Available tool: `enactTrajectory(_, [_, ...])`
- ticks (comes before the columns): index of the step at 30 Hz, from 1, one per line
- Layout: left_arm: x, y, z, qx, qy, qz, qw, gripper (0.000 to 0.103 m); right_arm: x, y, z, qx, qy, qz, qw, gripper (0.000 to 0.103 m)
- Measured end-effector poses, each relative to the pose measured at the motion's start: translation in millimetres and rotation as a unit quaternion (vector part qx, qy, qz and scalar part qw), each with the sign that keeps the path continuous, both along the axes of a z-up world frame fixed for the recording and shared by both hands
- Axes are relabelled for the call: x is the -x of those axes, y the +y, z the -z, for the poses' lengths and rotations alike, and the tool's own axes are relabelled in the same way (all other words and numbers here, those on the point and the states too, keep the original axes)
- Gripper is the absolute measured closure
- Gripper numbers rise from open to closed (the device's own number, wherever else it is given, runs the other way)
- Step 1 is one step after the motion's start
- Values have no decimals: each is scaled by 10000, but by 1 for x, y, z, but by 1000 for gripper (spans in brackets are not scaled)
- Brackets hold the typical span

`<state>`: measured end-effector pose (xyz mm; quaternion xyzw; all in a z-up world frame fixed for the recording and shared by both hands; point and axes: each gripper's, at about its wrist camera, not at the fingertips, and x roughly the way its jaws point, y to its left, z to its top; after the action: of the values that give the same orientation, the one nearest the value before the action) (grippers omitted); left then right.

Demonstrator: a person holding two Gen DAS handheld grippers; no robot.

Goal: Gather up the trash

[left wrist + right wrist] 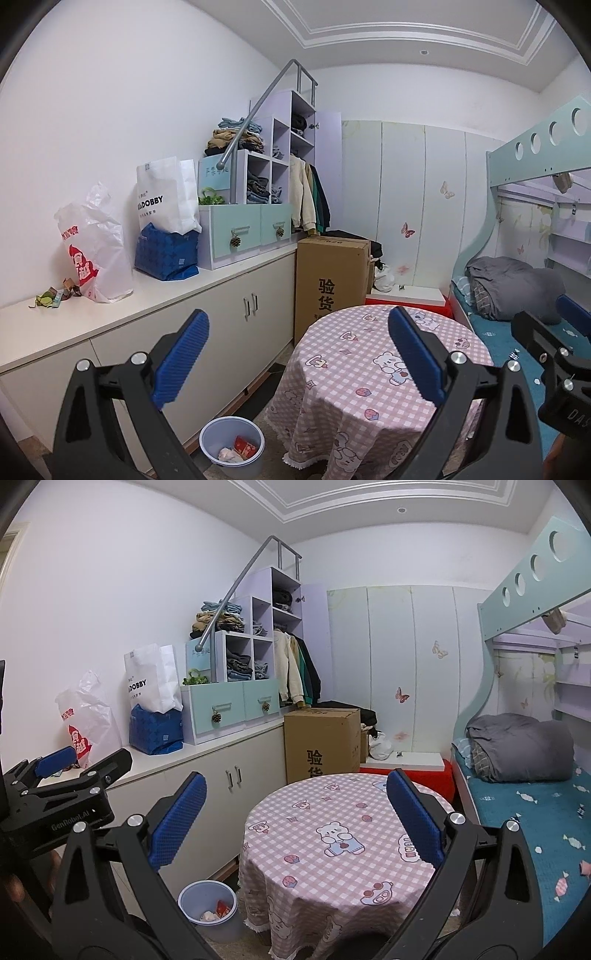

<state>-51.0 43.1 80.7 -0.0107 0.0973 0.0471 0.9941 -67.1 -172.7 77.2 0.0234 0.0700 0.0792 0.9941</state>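
Both grippers empty, jaws spread wide, scraps waiting on the worktop.

The scraps point(55, 295) lie at nine o'clock from the left gripper point(295, 356), beside a plastic bag point(94, 243); likely light, crumpled, best pinched at raised folds. The right gripper point(293, 821) hovers over the table point(332, 834); bin point(232, 445) below.

A small heap of crumpled wrappers point(55, 295), green and brown, lies on the white counter point(155, 306) near its left end, just beside a white plastic bag. A pale grey bin point(232, 443) stands upright on the floor beside the round table, holding a red packet point(245, 446) and crumpled white paper point(229, 455).
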Motion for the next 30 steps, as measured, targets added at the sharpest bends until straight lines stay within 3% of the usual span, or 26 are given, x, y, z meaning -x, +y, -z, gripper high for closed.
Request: enactTrajectory(30, [-1,-6,3,-51,81,86,9999,7,3,-3,1,-9,37,41,10000,7])
